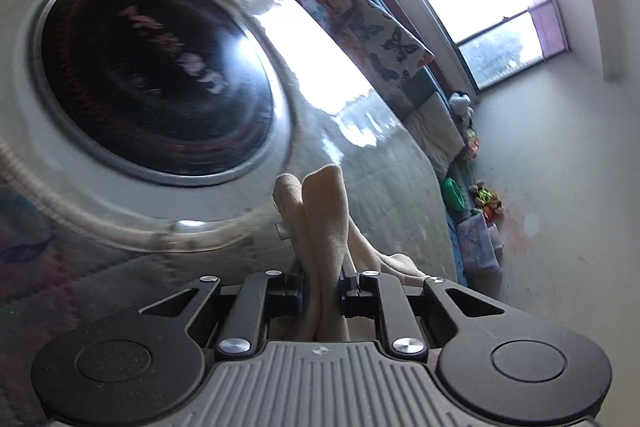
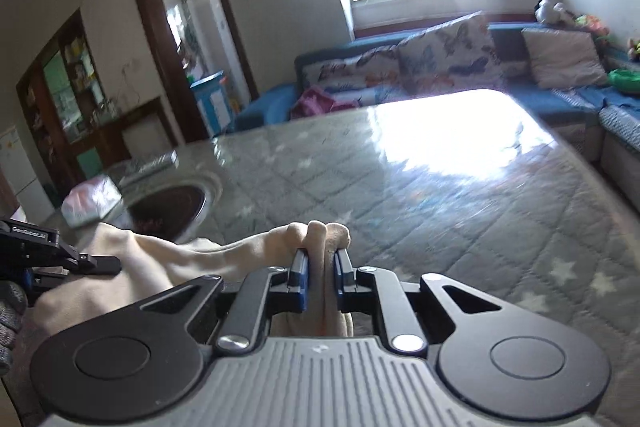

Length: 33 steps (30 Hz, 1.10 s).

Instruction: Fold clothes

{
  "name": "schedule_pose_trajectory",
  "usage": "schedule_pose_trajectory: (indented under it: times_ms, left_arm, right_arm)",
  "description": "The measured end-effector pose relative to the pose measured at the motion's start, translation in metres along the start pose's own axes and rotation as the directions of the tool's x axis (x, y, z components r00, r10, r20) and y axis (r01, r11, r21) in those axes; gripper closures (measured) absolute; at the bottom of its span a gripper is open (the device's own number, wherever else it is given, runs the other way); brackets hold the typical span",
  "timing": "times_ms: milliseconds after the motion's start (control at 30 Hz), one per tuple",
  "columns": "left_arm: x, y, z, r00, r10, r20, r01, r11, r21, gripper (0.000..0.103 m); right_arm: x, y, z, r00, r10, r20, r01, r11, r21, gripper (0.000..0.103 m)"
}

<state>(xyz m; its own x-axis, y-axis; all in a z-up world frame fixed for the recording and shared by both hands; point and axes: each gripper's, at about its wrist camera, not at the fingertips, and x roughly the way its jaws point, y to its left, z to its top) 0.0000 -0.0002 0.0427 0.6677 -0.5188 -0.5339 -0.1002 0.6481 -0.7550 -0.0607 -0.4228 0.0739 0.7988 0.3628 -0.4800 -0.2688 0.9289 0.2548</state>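
A cream garment (image 2: 168, 263) is held between both grippers above the glass-topped table (image 2: 440, 187). My right gripper (image 2: 320, 279) is shut on a bunched edge of it, folds poking up between the pads. The cloth stretches left to my left gripper (image 2: 76, 261), seen at the left edge. In the left wrist view, my left gripper (image 1: 322, 291) is shut on the cream garment (image 1: 320, 211), which sticks up between the fingers. The view is tilted sideways.
A round dark induction plate (image 1: 156, 71) is set into the table; it also shows in the right wrist view (image 2: 172, 203). A plastic-wrapped packet (image 2: 90, 203) and a remote (image 2: 150, 163) lie near it. A blue sofa with butterfly cushions (image 2: 440, 63) runs behind.
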Motion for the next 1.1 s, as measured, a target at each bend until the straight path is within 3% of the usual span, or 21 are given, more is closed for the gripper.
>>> schedule_pose_trajectory:
  times_ms: [233,533,800,900,1100]
  left_arm:
    - [0.047,-0.051,-0.018,0.996,-0.052,-0.071,0.059,0.994,0.095,0.088]
    - [0.113,-0.108,-0.047,0.986,-0.07,-0.152,0.101,0.974,0.205,0.088]
    - [0.144,-0.121,-0.061,0.989,0.024,-0.147,0.023,0.95,0.313,0.088]
    - [0.141,-0.117,-0.061,0.99,0.059,-0.13,-0.011,0.94,0.342,0.088]
    - [0.128,-0.121,-0.052,0.995,0.083,-0.055,-0.059,0.935,0.351,0.087]
  right_arm:
    - [-0.039,-0.039,0.012,0.989,-0.137,0.056,0.137,0.991,0.011,0.092]
    - [-0.061,-0.104,0.024,0.951,-0.301,0.068,0.3,0.954,0.028,0.092]
    - [-0.043,-0.15,0.012,0.933,-0.36,-0.014,0.36,0.931,0.052,0.091]
    - [-0.036,-0.157,0.003,0.92,-0.39,-0.035,0.392,0.918,0.06,0.086]
    - [-0.041,-0.163,0.007,0.906,-0.422,-0.007,0.421,0.904,0.075,0.085]
